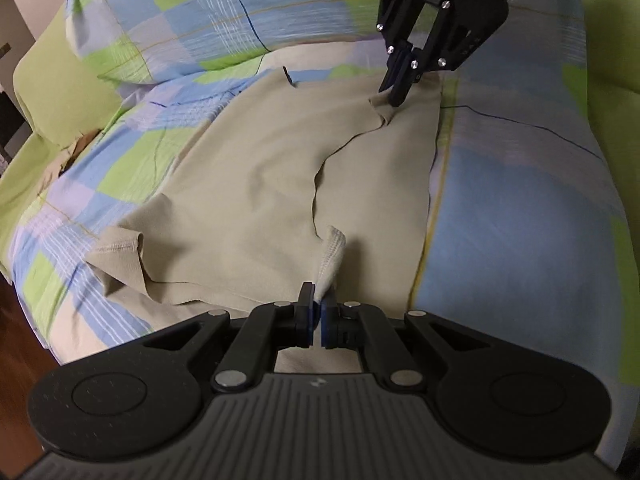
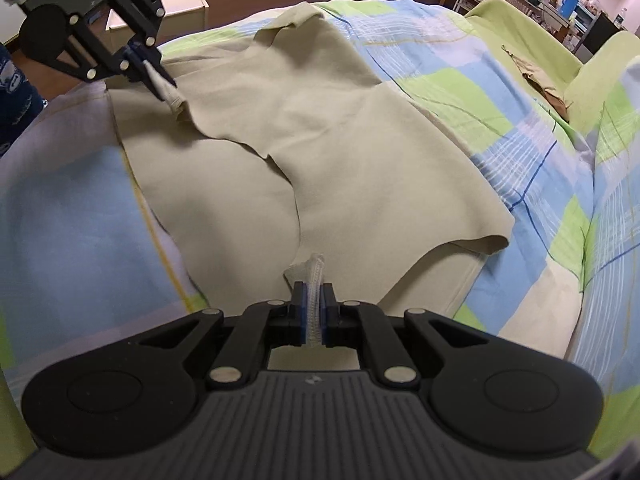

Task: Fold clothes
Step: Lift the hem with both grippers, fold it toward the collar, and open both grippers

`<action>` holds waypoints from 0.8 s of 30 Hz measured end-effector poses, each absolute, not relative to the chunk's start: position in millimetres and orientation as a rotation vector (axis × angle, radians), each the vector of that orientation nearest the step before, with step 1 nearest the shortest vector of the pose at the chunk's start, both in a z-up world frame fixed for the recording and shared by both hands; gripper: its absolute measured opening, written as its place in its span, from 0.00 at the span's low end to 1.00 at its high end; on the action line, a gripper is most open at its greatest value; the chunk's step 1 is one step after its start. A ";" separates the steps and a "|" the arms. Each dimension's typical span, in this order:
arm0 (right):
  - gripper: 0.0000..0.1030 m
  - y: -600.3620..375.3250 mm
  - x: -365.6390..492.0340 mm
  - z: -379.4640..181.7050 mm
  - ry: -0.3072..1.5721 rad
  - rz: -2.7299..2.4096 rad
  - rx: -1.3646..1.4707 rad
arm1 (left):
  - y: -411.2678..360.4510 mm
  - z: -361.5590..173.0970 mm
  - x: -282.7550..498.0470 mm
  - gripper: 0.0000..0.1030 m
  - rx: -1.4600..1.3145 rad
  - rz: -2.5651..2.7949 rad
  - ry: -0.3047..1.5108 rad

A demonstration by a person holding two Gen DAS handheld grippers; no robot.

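No readable text, labels, brands, numbers or signs in either view. Only a tiny pale mark on the ribbed grey housing of each hand-held gripper, too small to make out. Distant clutter on the far shelves too blurred to read.

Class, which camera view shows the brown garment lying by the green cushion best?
The right wrist view: the crumpled brown garment lies unobstructed beside the green cushion. The left wrist view shows only a sliver at its edge.
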State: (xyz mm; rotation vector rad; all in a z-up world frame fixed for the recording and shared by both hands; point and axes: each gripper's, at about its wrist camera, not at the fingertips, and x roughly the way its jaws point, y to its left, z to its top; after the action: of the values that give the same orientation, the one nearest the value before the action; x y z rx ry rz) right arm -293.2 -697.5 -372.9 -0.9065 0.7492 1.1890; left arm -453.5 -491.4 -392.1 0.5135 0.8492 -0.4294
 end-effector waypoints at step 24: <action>0.28 -703.3 -298.1 -366.3 0.752 0.933 -0.628 | -502.5 -384.2 -468.8 0.10 0.678 -0.485 0.752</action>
State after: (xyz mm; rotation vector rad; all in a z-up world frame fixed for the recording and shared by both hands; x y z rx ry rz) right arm -298.1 -703.3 -366.3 -0.6285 0.7520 0.9335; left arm -468.8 -502.5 -384.2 0.6785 0.7517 -0.4851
